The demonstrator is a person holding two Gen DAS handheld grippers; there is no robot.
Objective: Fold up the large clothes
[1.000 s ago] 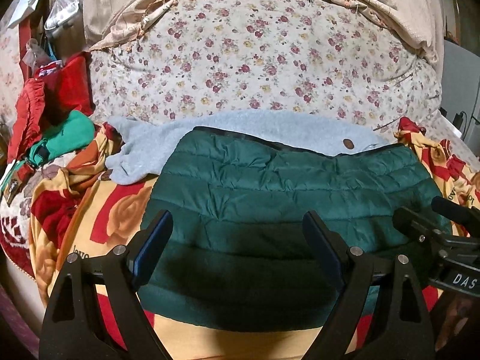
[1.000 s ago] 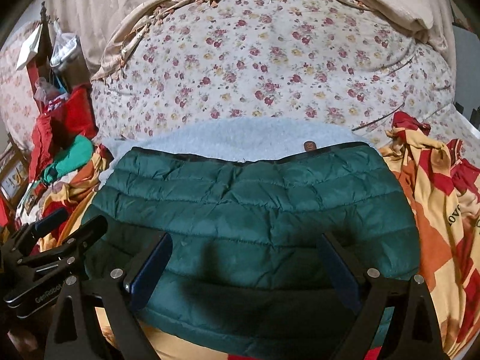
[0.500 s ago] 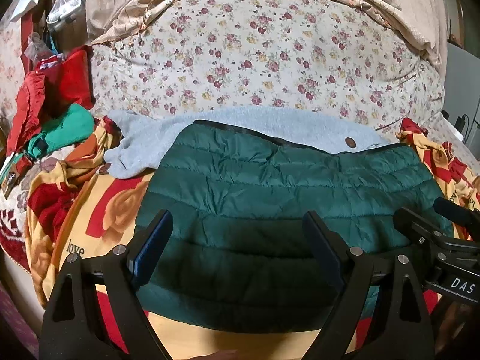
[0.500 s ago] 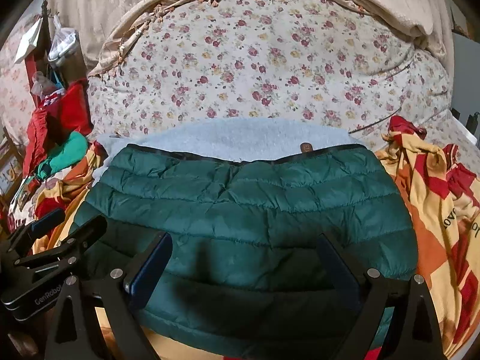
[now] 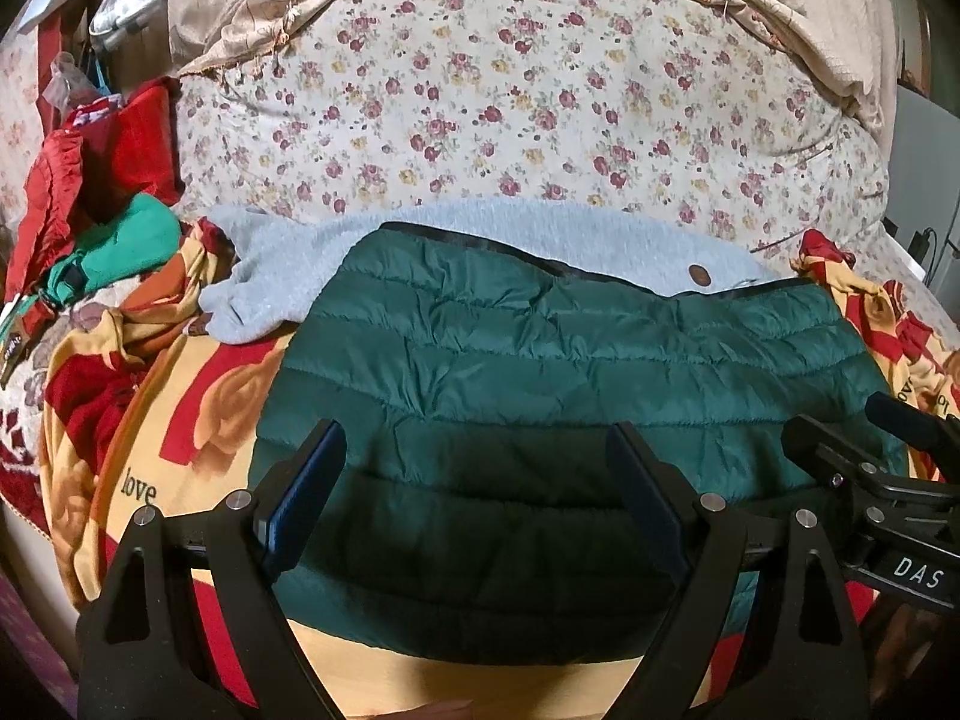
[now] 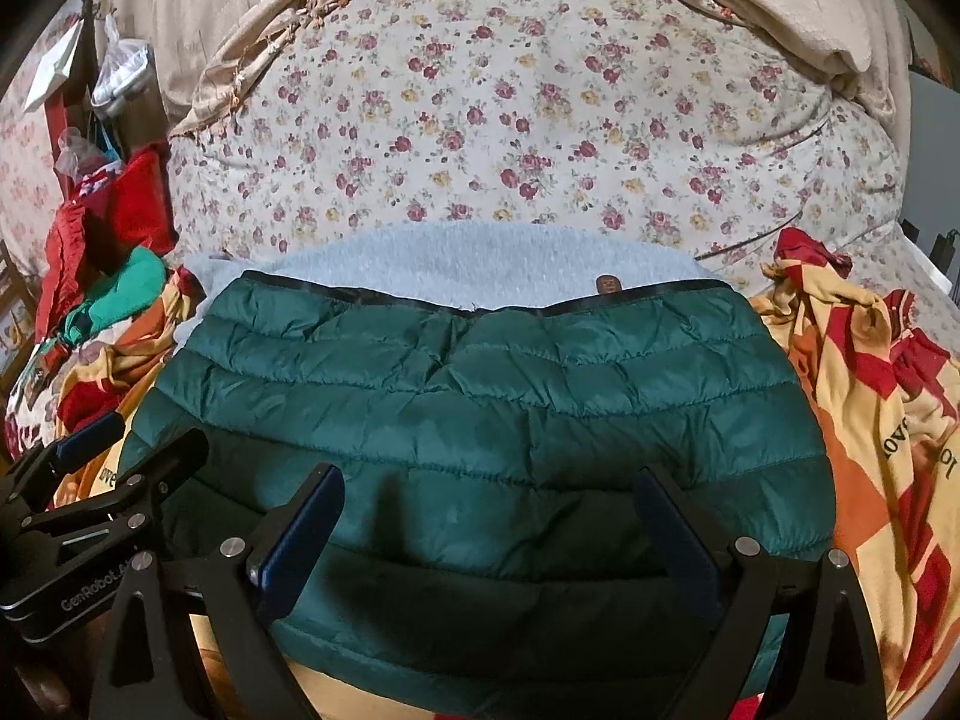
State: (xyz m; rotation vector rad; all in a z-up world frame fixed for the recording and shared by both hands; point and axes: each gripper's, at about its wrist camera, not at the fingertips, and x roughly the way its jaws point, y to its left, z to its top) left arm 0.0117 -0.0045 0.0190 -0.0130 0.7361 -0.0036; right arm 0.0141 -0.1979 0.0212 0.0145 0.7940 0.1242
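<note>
1. Green quilted nylon fills the space just past my fingertips: one puffer jacket (image 5: pixel 576 372), already folded into a broad block, lies on the bed straight ahead of both hands and below them, its near hem under my fingers.
2. Both of my tools hang over that near hem without touching it. The left gripper (image 5: pixel 474 480) stands spread wide with nothing between its pads; the right gripper (image 6: pixel 486 522) is spread just as wide and equally empty.
3. The jacket's long axis runs left to right across my view, so each hand sits over its own half. Judging by the pictures, neither hand is clearly nearer; the left covers the left-hand part of the hem, the right the right-hand part.
4. Beneath it I see one yellow and red blanket (image 5: pixel 198 396), printed with the word "love".
5. Behind the jacket's black-trimmed far edge lies one pale blue fleece garment (image 6: pixel 456 258), touching it, with one brown button (image 6: pixel 607 284) showing.
6. Farthest is one floral quilt (image 5: pixel 510 102), and at far left a heap of red and green clothes (image 5: pixel 102 222), too tangled to count.
</note>
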